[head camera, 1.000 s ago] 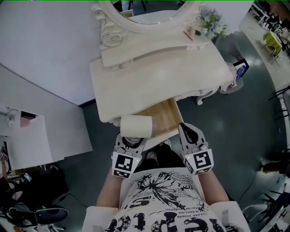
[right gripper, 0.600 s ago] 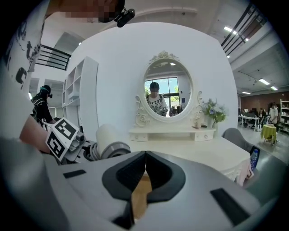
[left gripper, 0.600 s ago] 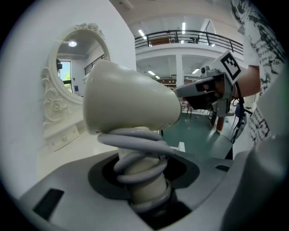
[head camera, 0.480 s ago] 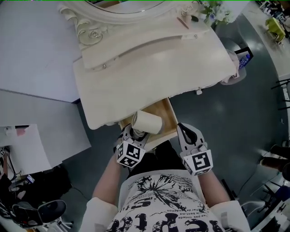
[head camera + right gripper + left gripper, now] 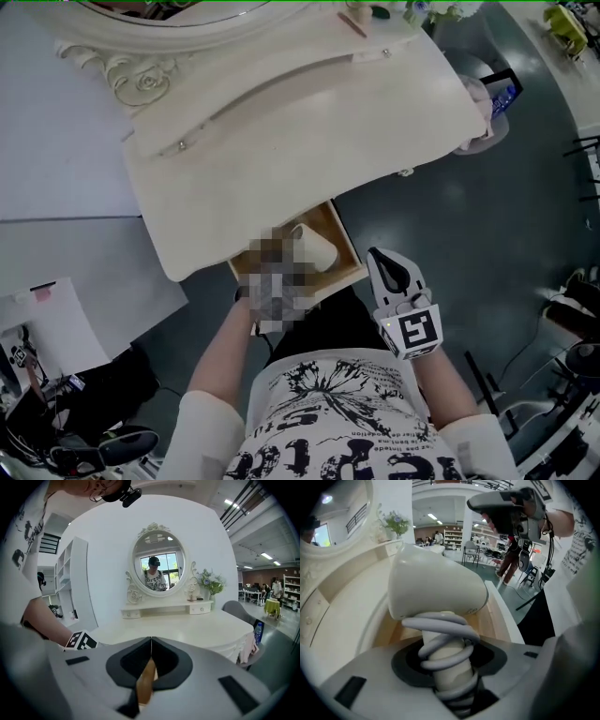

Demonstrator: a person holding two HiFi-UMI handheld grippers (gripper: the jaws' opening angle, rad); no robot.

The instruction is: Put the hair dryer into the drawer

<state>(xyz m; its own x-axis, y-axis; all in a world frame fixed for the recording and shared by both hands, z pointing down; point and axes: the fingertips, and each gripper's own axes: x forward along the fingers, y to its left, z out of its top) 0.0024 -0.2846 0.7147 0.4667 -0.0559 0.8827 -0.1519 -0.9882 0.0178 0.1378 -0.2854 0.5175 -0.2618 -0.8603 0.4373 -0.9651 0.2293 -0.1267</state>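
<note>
The step in hand is judged to be the placing itself. The cream-white plastic hair dryer [image 5: 436, 590] is clamped by its handle in the left tool [image 5: 450, 677], with its pale grey cord [image 5: 443, 637] wound in loops round that handle, right where the jaws press on it. In the head view the left tool is covered by a mosaic patch, but the rounded body of the hair dryer [image 5: 314, 247] is seen over the light wooden floor of the open, white-fronted drawer [image 5: 347, 242], which is pulled out from under the cream, curved-edged dressing table [image 5: 309, 131]. In the left gripper view the drawer's wood [image 5: 494, 620] and white walls are seen beyond and around the dryer's body. Whether the dryer touches the floor of the drawer cannot be told.

The right tool [image 5: 384, 267] is held just beside the drawer's front corner, clear of it. Its jaws [image 5: 151, 656] are pressed together edge to edge, and nothing is gripped.

What is called for next, by this reading, is that the dryer be set down flat inside the drawer – body and wound cord wholly within the walls – before the left jaws are parted. The cord loops could snag on the pads as they let go, so a straight withdrawal is advised. The drawer would then be left for the free right tool to push.
</note>
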